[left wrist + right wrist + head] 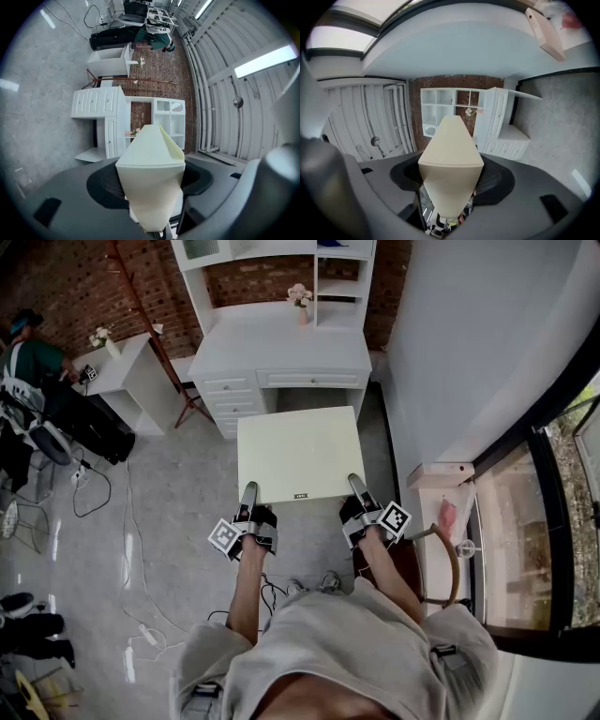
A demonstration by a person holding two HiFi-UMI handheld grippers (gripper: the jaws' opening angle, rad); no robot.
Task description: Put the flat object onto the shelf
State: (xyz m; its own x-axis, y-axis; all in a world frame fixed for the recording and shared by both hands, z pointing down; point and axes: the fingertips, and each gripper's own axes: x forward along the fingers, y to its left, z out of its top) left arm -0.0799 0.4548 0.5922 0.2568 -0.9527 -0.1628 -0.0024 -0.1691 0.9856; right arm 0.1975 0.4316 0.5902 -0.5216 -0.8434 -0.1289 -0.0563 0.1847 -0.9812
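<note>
Clamping pale yellow flat board (300,454) at its near edge with left gripper (248,493) and right gripper (356,486), both sets of jaws closed on it. Holding it level above grey floor (169,484), in front of white desk (281,345) with shelf unit (342,282).

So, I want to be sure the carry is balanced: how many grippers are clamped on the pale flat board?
2. The left gripper grips the near edge of the flat board near its left corner; the right gripper grips that edge near its right corner.
</note>
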